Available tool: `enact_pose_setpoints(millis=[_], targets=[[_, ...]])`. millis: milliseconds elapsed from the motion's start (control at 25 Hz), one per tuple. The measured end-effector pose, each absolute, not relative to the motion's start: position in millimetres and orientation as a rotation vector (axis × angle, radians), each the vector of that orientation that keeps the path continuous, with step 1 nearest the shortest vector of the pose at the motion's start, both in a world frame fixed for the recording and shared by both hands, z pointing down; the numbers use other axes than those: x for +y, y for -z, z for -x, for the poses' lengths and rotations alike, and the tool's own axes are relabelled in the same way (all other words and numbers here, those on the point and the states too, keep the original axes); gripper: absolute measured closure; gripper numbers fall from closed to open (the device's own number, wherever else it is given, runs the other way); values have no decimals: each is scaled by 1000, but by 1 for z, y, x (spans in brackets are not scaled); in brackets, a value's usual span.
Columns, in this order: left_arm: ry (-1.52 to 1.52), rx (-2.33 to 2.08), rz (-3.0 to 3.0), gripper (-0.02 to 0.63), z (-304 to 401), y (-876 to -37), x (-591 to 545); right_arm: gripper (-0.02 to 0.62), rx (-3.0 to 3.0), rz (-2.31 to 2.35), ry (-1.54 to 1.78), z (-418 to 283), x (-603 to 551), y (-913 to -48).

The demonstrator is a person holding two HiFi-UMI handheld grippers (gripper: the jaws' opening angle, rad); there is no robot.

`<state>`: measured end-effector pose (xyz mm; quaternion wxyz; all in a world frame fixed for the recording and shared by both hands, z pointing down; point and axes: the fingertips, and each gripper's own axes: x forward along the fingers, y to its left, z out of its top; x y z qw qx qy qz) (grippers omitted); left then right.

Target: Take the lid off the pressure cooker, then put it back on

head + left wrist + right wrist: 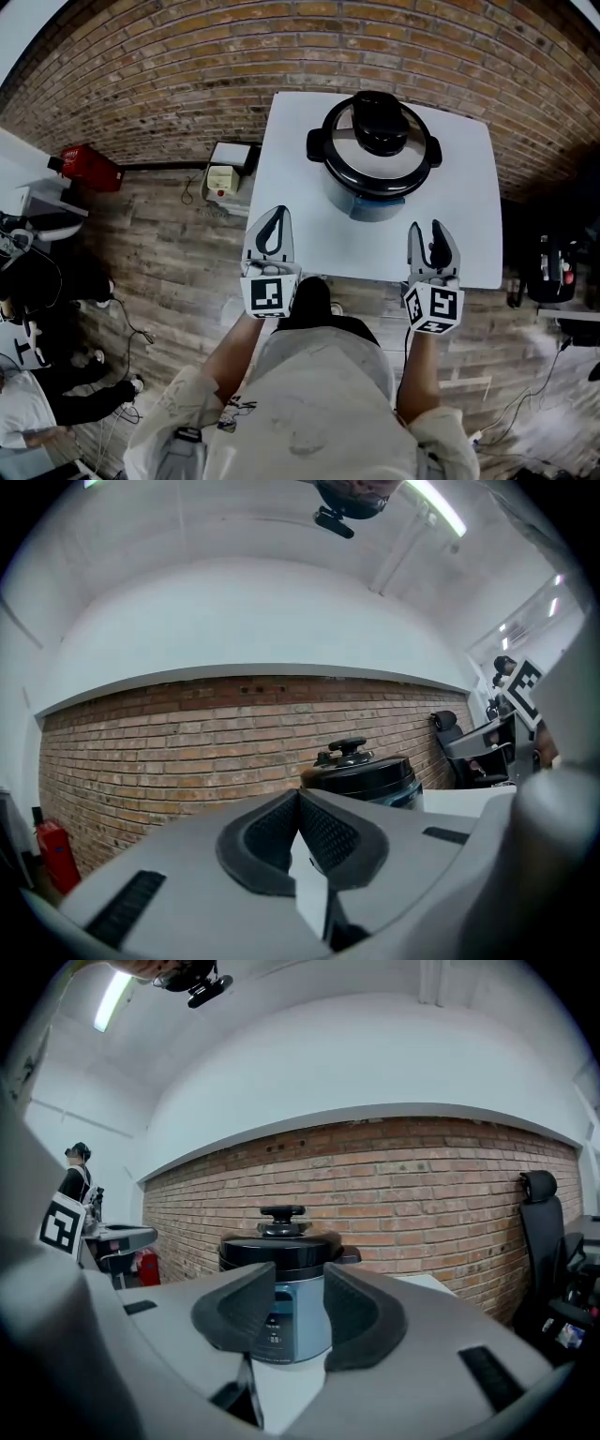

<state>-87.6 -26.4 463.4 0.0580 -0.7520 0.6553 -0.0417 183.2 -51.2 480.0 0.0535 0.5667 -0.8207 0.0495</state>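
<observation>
In the upper middle of the head view, the pressure cooker (375, 192) stands upright on the white table (291, 187). Its lid (349, 150) is seated, the knob (380, 131) points straight up, and the panel faces me. It sits above and between my two tools, well apart from both. My left gripper (279, 214) has its jaws pressed together on nothing; my right gripper (428, 230) has its jaws spread, nothing between them.

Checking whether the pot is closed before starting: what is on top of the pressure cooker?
The lid rests on the pressure cooker and covers its whole opening. Whatever is inside cannot be seen.
</observation>
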Motion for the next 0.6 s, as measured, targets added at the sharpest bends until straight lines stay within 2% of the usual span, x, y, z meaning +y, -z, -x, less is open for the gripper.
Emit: enact_pose_setpoints(millis=[40,120,600], targets=[[137,1974,2290,591,86,-465,-26,445,-2477,-1739,-141,-185,-50,-480],[152,1962,2298,592,85,-467,-24,567,-2447,-1772,-126,-188,-48,-479],[124,1952,2336,591,79,-473,-28,578,-2431,-1779,-112,-193,-41,-476]])
